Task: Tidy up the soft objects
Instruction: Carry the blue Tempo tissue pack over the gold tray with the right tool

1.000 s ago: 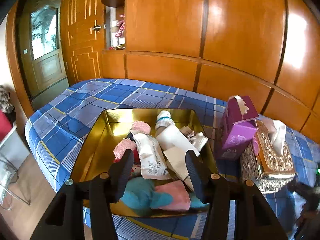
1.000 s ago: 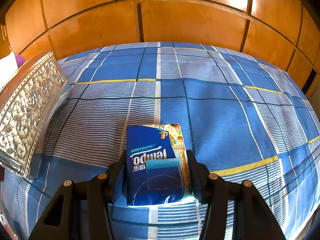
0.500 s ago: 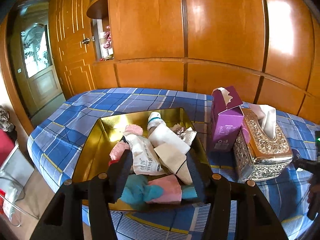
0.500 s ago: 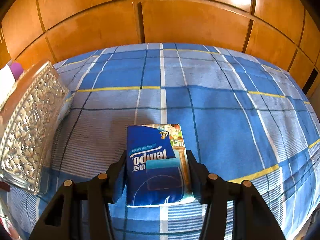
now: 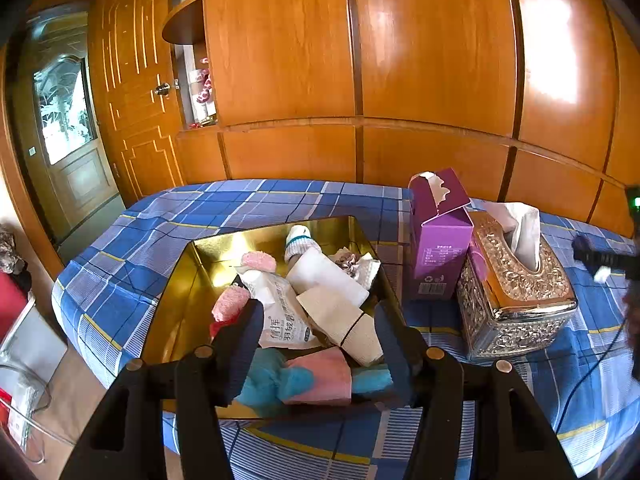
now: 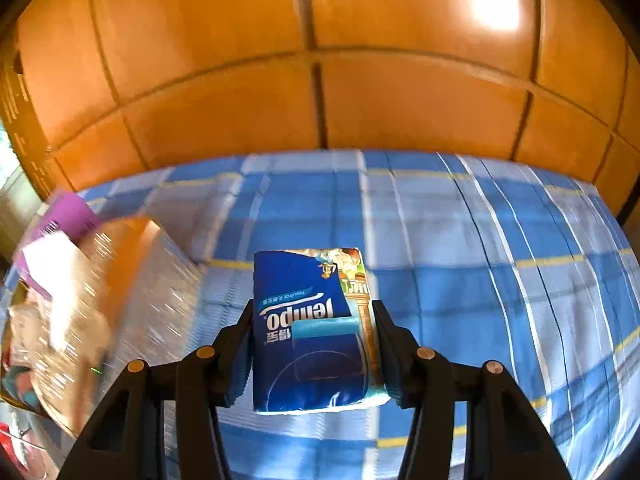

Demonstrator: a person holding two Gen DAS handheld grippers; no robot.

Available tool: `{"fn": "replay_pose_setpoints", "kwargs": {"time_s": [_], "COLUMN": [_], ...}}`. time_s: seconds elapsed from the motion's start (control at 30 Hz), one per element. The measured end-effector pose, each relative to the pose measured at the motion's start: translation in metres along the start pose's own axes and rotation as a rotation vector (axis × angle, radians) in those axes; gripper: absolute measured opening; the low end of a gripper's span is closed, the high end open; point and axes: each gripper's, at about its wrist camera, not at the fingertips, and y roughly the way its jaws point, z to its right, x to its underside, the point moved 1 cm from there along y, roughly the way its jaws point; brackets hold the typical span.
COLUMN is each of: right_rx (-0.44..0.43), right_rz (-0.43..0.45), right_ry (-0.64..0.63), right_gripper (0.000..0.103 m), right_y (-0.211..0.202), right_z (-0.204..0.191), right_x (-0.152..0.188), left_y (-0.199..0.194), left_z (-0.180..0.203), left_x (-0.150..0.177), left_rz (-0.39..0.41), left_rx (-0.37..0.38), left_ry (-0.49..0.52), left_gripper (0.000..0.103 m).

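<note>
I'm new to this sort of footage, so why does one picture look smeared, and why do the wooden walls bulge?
Right wrist view: the bedspread and ornate tissue box streak with motion blur, while the gripped tissue pack stays sharp. Left wrist view: crisp; glare patches shine on the wood panels. Both views: fisheye lenses bow the straight panel lines into curves.
</note>
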Motion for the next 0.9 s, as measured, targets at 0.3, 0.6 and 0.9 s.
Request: {"fn": "replay_pose_setpoints", "kwargs": {"time_s": [0.3, 0.6, 0.9], "right_rx": [-0.139, -0.317, -0.486], "right_rz": [0.089, 0.136, 0.076], "right_ry": [-0.084, -0.259, -0.464], "right_gripper": [0.053, 0.053, 0.053], "right_y": [-0.033, -0.064, -0.069], "right_z": [-0.064, -0.163, -0.253], "right_x": [-0.046, -0.06, -0.011], "left_y": [0.005, 0.006, 0.006], "left_z": [-0.011, -0.039, -0.07], "left_x": [0.005, 0.011, 0.015], "left_rz": [-0.025, -0.041, -0.043], "left_rx": [-0.022, -0.063, -0.113], "left_ry": [-0.003, -0.062, -0.142], "left_gripper": [0.059, 0.061, 0.062]}}
